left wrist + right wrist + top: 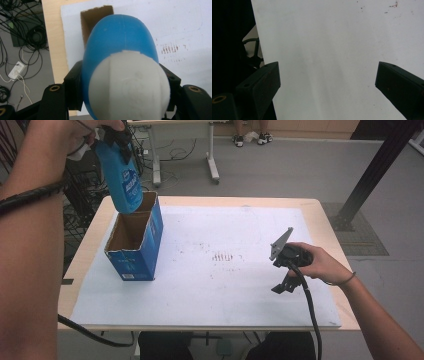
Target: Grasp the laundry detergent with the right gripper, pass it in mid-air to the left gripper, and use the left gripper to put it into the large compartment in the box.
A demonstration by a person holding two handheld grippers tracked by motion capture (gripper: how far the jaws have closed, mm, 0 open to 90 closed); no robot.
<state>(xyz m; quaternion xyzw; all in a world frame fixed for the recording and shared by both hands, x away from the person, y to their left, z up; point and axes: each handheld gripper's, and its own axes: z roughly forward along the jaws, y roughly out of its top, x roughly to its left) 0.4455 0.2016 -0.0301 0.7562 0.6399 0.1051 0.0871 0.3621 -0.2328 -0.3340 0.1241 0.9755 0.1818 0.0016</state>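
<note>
Blue bottle (pixel 122 182), with a white cap at its near end in the left gripper view, held aloft above the open top of a blue cardboard box (pixel 137 240) at the left of the table (pixel 320 212). In the high view the bottle's lower end overlaps the box's far rim; whether it touches the cardboard or hangs just above it cannot be told from this angle. Left gripper (pixel 120 95): jaws pressed against both sides of the bottle just behind the cap, pinching it, with the box's brown interior visible beyond. The printed label on the bottle is too small to read. Right gripper (pixel 286 270): held in the person's right hand (pixel 317 262) low over the white sheet (pixel 210 295) covering the table, well apart from the box; its jaws stand spread wide with only the bare sheet between them. Faint reddish marks (pixel 223 256) lie on the sheet between box and right gripper.
</note>
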